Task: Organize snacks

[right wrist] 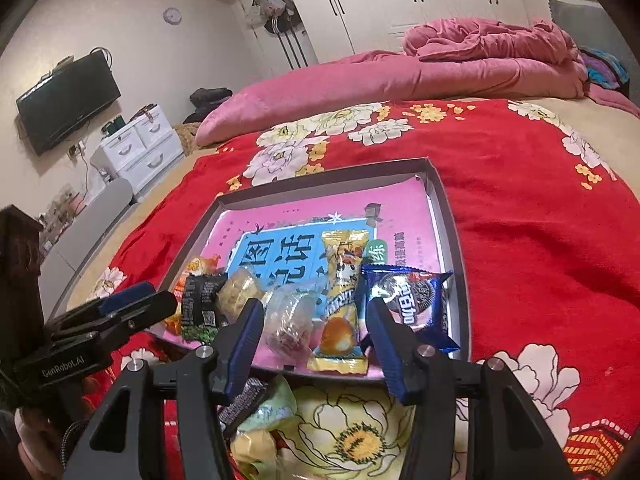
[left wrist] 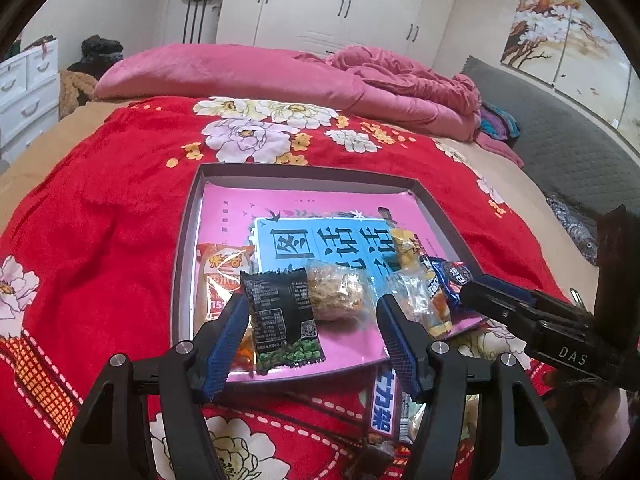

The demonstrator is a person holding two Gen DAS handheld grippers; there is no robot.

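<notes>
A shallow rectangular box [left wrist: 188, 248] with grey cardboard walls and a glossy pink printed floor lies on a plush red floral blanket [left wrist: 100, 216]. 6 crinkly snack packs line its near edge: orange bag [left wrist: 218, 276], matte black pouch [left wrist: 280, 316], clear-wrapped crumbly cake [left wrist: 336, 294], clear bag [right wrist: 290, 316], yellow sachet [right wrist: 342, 296], blue cookie pack [right wrist: 416, 300]. More wrapped snacks [right wrist: 260, 412] lie on the blanket just outside that edge. The left gripper [left wrist: 314, 332] and right gripper [right wrist: 316, 336] hover there, ribbed blue pads apart, holding nothing.
</notes>
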